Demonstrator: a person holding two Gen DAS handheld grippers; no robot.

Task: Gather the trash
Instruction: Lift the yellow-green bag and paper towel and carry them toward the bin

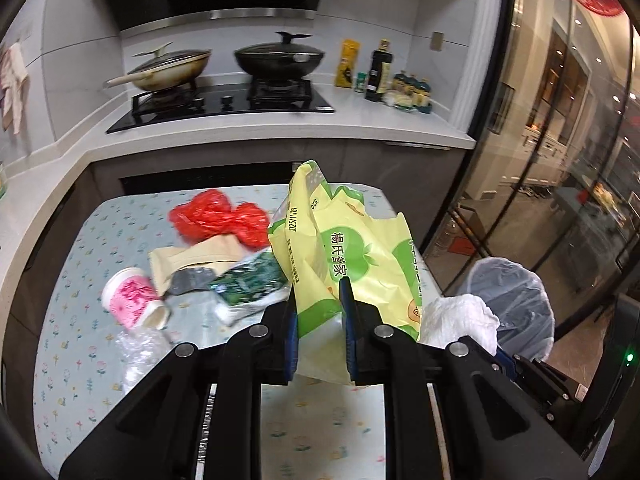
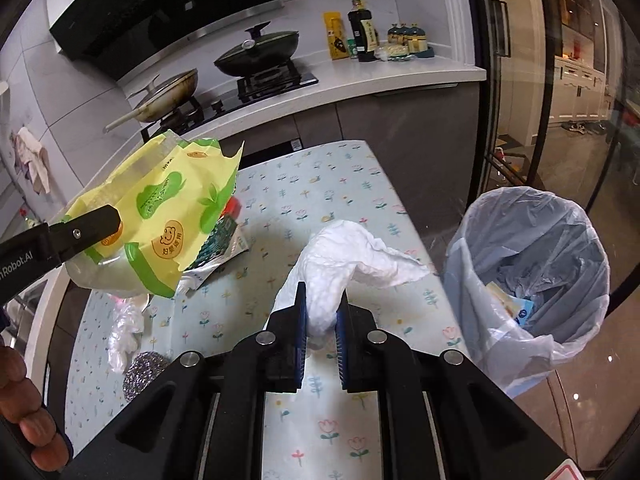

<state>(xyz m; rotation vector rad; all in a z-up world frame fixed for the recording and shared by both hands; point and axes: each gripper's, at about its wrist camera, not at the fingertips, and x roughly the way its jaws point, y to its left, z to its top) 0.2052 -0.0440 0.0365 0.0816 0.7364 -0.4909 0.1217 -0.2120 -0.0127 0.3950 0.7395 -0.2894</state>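
Observation:
My left gripper [image 1: 320,292] is shut on a yellow-green plastic bag [image 1: 352,248] and holds it above the table; the bag also shows in the right wrist view [image 2: 168,212]. My right gripper [image 2: 322,296] is shut on a crumpled white tissue [image 2: 344,256], lifted over the table's right side; the tissue shows in the left wrist view [image 1: 460,316]. A bin lined with a clear bag [image 2: 532,264] stands on the floor right of the table, with some trash inside. On the table lie a red bag [image 1: 216,216], a pink cup [image 1: 132,300], a beige wrapper [image 1: 192,260] and a green packet [image 1: 248,280].
The table has a floral cloth [image 2: 320,184]. A steel scourer [image 2: 144,372] and clear plastic wrap [image 2: 124,328] lie at its left front. Behind is a counter with a hob [image 1: 224,104], two pans and bottles [image 1: 376,68]. A glass door [image 2: 560,80] is at the right.

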